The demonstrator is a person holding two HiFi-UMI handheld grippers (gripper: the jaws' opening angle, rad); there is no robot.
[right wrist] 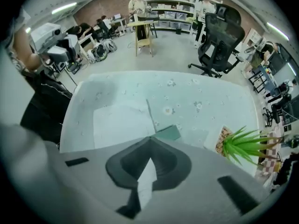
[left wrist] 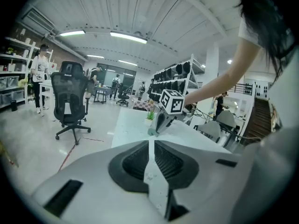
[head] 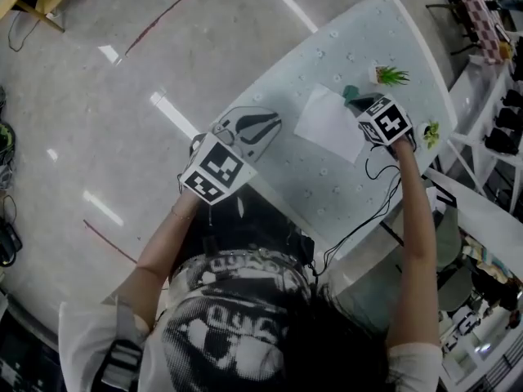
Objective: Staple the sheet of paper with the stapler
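A white sheet of paper (head: 329, 123) lies on the pale table (head: 310, 182); in the right gripper view the paper (right wrist: 122, 120) is left of centre. A small teal stapler (head: 351, 94) sits at the sheet's far right corner. My right gripper (head: 364, 106) points straight down over it, jaws shut and empty, with the stapler (right wrist: 168, 132) just past the tips (right wrist: 150, 137). I cannot tell whether they touch it. My left gripper (head: 270, 123) hovers at the table's left edge, shut and holding nothing. Its view shows the right gripper (left wrist: 161, 124) down on the stapler (left wrist: 152, 132).
A small potted plant (head: 392, 75) stands just beyond the stapler, and a second plant (head: 431, 133) is at the table's right edge. Black cables (head: 376, 194) hang off the near right edge. Office chairs (left wrist: 70, 99) and shelves stand on the floor around.
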